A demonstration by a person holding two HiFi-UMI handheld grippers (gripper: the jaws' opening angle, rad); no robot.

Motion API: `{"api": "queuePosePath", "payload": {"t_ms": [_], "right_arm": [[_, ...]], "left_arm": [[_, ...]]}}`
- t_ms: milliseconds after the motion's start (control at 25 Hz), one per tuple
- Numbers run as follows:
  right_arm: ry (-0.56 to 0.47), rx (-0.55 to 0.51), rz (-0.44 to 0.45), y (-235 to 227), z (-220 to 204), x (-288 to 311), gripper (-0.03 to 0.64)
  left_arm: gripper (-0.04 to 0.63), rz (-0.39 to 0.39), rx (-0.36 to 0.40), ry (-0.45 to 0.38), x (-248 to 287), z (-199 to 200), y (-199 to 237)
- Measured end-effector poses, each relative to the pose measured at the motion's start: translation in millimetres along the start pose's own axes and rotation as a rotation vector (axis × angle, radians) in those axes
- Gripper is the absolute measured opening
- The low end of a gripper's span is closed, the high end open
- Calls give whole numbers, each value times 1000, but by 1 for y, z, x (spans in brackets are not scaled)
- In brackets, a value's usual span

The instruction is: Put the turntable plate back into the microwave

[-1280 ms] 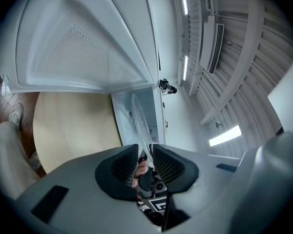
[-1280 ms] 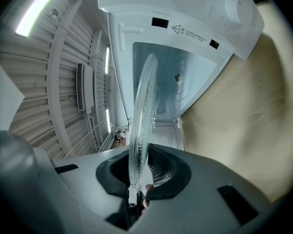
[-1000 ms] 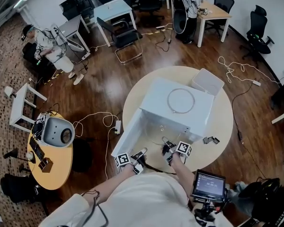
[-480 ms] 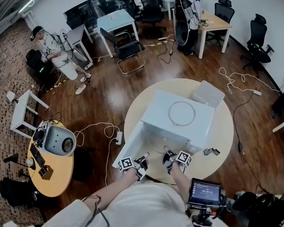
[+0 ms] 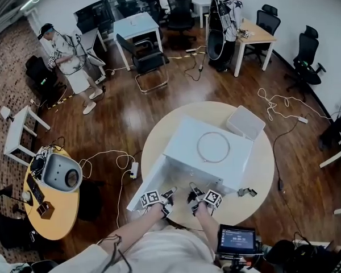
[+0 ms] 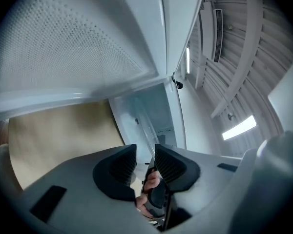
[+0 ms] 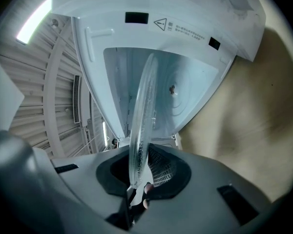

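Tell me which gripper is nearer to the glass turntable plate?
Right. The right gripper is shut on the plate's rim. The left gripper sits beside it at the microwave door; its fingers have just been opening, with nothing gripped between them.

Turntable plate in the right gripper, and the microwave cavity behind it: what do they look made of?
Turntable plate: clear glass by the look, glossy; the cavity shows through it. Microwave cavity: probably white painted metal, smooth with a soft sheen.

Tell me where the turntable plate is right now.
In the right gripper view the turntable plate shows edge-on, clamped in the right gripper, just in front of the open microwave and its cavity.
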State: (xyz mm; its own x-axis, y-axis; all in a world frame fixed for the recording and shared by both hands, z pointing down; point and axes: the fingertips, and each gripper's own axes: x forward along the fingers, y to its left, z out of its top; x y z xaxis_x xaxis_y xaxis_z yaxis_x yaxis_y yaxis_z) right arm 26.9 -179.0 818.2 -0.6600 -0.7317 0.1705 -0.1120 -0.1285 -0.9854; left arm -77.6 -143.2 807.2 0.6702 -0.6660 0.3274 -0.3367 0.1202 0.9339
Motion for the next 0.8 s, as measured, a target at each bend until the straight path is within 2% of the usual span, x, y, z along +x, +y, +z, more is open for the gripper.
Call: {"api": "queuePosePath", "payload": {"t_ms": [240,320,560,800], "right_arm": [[-11,-9,-9,-1,5,14,41],[-21,-13,-8,-2,9,21,41],[-62,-36,-13,-10,22,32,41],[-98,-33,-32,-16,37,32,41]], "left_arm": [[118,8,13,20,16,7,7],[122,12,38,15,21,13,7],[132,61,159,-25,36,24,10],[153,179,319,-41,52,28,17]]}}
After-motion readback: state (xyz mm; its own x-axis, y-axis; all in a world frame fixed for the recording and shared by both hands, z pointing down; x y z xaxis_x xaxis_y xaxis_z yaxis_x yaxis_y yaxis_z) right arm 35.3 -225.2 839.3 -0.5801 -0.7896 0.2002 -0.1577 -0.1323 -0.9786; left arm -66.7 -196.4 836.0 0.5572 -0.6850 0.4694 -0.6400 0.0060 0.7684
